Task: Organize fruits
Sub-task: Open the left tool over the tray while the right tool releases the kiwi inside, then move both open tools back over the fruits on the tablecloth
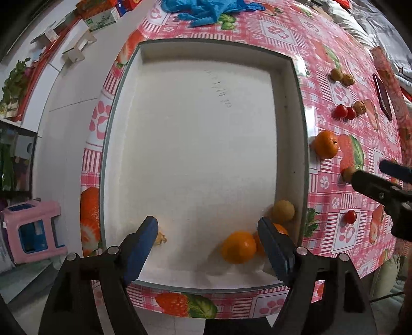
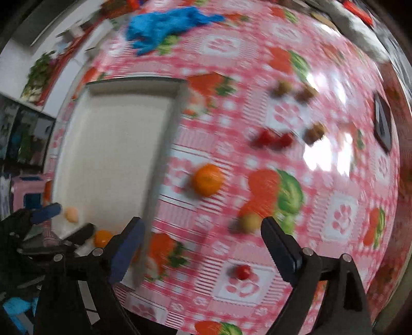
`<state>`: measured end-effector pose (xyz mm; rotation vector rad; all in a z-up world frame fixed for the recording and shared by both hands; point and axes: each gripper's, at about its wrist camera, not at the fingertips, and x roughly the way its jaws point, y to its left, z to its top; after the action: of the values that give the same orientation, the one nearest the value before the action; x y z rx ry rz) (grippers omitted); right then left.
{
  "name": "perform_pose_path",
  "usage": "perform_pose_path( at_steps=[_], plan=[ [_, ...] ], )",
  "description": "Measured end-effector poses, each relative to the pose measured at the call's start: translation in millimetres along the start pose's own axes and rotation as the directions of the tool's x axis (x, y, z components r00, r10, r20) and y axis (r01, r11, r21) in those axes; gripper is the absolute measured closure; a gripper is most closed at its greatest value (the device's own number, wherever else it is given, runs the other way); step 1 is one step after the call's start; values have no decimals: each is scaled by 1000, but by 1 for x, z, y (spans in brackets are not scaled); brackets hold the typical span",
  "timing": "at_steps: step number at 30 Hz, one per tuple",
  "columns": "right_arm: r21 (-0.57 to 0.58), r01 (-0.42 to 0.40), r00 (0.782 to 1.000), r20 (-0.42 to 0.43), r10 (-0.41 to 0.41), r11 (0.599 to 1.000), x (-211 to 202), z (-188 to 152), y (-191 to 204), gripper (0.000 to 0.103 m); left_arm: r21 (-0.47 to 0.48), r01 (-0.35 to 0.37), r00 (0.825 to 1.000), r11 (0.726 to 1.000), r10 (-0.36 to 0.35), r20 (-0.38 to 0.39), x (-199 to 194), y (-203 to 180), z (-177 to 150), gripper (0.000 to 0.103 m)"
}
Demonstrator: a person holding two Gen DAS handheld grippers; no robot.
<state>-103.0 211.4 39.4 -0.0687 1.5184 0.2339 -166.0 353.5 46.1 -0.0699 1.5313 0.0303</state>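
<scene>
Pink strawberry-print tablecloth (image 1: 334, 46), white tray (image 1: 195, 144), orange tangerines (image 1: 239, 247).

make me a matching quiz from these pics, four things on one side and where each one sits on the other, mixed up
Things:
1. orange beside the yellow-brown fruit
2. orange with a stem
3. blue gloves
4. lone cherry tomato

Places:
A. on the tablecloth beyond the far rim of the white tray
B. on a paw-print square of the cloth, near the table's near edge
C. inside the tray, in its near right corner
D. on the cloth just outside the tray's right wall

Pairs: 1-C, 2-D, 3-A, 4-B
</scene>
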Motion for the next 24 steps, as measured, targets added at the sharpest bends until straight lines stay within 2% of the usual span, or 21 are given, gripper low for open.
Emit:
perform_pose_path(
  at_steps=[3, 7, 10, 14, 21, 24],
  plan=[
    [70, 47, 998, -33, -45, 996, 6, -16, -37, 10, 11, -6, 1000, 1000, 6, 4, -4, -10, 2, 22],
    [162, 82, 992, -108, -65, 983, 20, -43, -79, 9, 32, -6, 1000, 999, 6, 3, -5, -19, 3, 22],
    [183, 99, 986, -152, -71, 978, 30, -60, -94, 9, 47, -10, 1000, 999, 10, -5, -4, -29, 5, 22],
    [155, 68, 986, -163, -42, 986, 38, -68, -87, 9, 71, -11, 1000, 997, 12, -12, -5, -47, 2, 22],
    [53, 28, 991, -135, -20, 998, 47, -59, -53, 11, 125, -13, 1000, 992, 12, 8, -17, -72, 5, 22],
    [37, 26, 989, -144, -21, 999, 54, -53, -39, 23, 139, -12, 1000, 990, 9, 16, -23, -78, 8, 22]
  ],
)
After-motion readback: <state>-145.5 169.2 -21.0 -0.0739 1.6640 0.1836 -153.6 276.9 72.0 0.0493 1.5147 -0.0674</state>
